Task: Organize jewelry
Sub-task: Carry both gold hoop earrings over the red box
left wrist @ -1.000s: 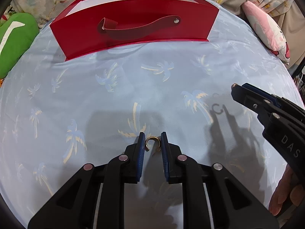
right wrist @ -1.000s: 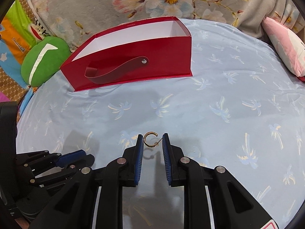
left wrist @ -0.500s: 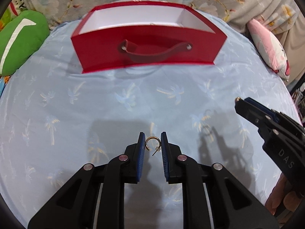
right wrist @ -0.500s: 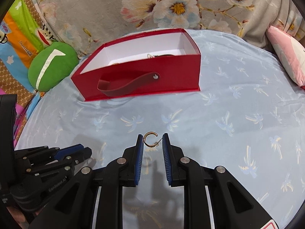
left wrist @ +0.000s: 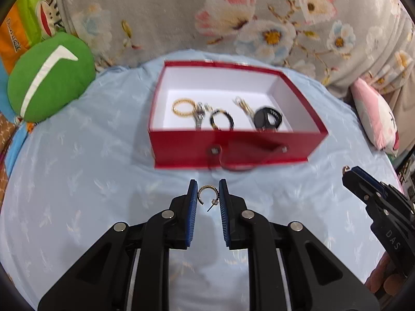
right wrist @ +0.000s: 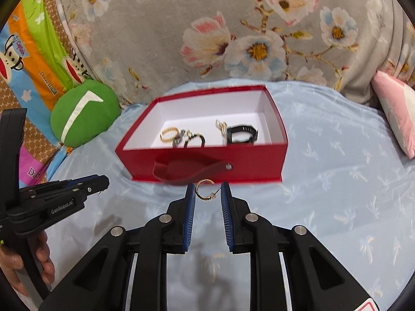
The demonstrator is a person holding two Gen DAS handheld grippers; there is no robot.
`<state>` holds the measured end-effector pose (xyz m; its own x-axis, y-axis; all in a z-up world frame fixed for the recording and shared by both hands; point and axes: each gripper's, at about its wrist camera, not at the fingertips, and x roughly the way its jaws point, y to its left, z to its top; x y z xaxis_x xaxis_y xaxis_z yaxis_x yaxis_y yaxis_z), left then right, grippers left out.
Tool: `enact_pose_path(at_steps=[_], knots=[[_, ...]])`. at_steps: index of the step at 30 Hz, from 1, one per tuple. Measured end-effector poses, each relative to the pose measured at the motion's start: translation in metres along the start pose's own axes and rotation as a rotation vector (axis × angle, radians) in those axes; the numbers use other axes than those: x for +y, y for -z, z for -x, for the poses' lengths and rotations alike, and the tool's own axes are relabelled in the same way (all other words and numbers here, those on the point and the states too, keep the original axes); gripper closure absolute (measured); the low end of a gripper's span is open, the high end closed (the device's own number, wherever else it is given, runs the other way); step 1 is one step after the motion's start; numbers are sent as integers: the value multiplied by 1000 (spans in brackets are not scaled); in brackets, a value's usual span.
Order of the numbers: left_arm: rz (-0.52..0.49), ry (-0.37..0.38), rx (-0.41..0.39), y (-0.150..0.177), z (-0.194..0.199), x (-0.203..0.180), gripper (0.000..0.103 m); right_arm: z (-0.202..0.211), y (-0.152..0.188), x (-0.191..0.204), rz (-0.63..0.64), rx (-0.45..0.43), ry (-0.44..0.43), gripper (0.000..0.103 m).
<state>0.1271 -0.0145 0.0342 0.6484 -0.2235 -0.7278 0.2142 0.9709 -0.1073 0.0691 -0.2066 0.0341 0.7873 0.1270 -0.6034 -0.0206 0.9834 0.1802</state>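
the left gripper (left wrist: 207,194) is clamped on a small gold hoop earring (left wrist: 205,194), pinched between its blue pads (left wrist: 192,202) with the post pointing down and toward the camera. the right gripper (right wrist: 207,193) is closed the same way on a second gold hoop earring (right wrist: 204,190), held at the tips of its blue pads (right wrist: 191,202). both earrings hang above the light blue palm-print sheet (left wrist: 77,194), clear of it.

in the left wrist view the right gripper shows at the right edge, with fingers of the person's hand (left wrist: 380,277) below it. in the right wrist view the left gripper sits at the left edge, with the person's hand (right wrist: 28,264) wrapped around its handle.

just beyond both sets of fingertips stands an open red box (left wrist: 233,150) with a white interior, resting on the sheet. a dark red strap handle (right wrist: 189,172) is riveted to its near wall. on the box floor lie, from left to right, a gold beaded bracelet (left wrist: 182,106), a silver piece beside it that is too blurred to name, a black and gold beaded bracelet (left wrist: 221,120), a pale gold chain piece (left wrist: 242,105) and a black watch (left wrist: 267,119).

to the left of the box lies a round green cushion (left wrist: 49,77) with a white stripe. a pink and white cushion (left wrist: 376,119) lies at the far right. behind everything hangs a grey floral blanket (left wrist: 233,20), and a colourful cartoon monkey print cloth (right wrist: 33,59) fills the far left.
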Motion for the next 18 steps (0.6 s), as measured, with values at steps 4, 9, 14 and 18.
enact_pose_path(at_steps=[4, 9, 14, 18], knots=[[14, -14, -66, -30, 3, 7, 87, -2, -24, 3, 27, -46, 2, 84], [12, -25, -130, -65, 2, 8, 87, -8, -58, 4, 49, -107, 7, 84], [5, -28, -171, -93, -5, 5, 87, -16, -86, 3, 54, -150, 5, 84], [-5, -35, -189, -112, -15, 0, 87, -28, -107, 2, 59, -176, 11, 84]])
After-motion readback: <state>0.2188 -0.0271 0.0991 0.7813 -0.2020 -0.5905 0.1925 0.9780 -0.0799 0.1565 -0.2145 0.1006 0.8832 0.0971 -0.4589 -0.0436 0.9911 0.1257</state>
